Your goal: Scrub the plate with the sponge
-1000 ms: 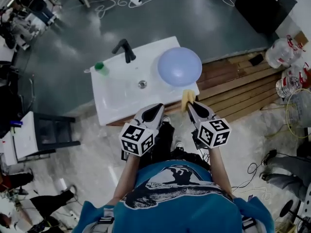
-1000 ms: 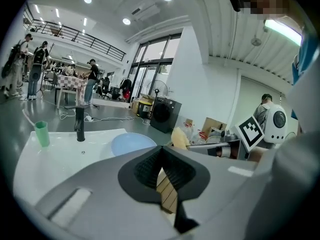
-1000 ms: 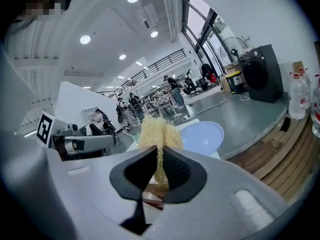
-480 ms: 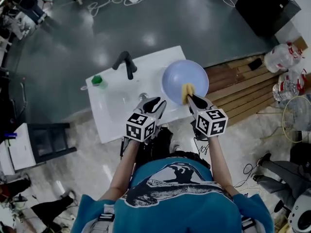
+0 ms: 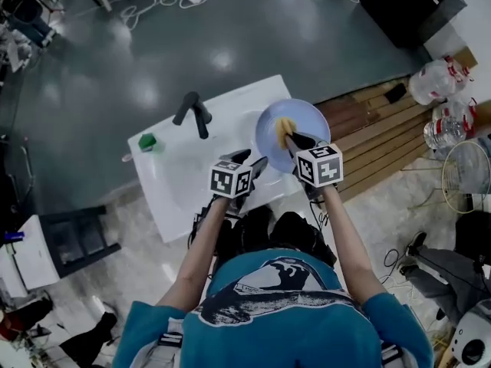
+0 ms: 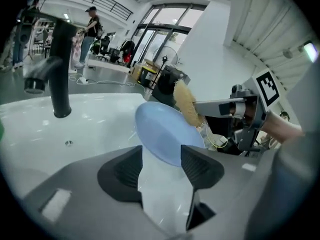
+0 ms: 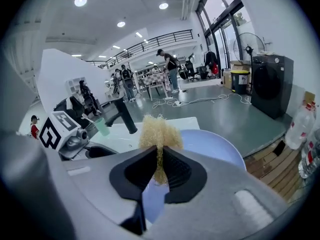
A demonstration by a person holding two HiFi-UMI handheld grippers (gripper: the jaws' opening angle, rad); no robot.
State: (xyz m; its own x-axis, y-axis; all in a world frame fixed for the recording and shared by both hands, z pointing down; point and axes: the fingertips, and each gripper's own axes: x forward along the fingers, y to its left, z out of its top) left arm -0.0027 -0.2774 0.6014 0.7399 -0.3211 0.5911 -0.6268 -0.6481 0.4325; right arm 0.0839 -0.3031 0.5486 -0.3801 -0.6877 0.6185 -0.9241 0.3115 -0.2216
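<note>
We grip the yellow sponge [image 7: 159, 133] in the right gripper [image 7: 159, 155], whose 2 jaws are closed tight on its middle so that its frayed top fans out above them. The sponge [image 5: 285, 126] lies against the inner face of the pale blue plate [image 5: 305, 116], which sits at the right end of the white sink [image 5: 173, 176].

Our left gripper [image 6: 161, 153] has its jaws wide apart, and the plate's [image 6: 167, 131] near rim lies between their tips. We cannot tell whether they touch it. From this side the sponge [image 6: 186, 105] meets the plate's upper edge.

The black faucet [image 5: 196, 113] stands behind the basin, and 1 green cup [image 5: 147, 141] stands at the sink's far left.
</note>
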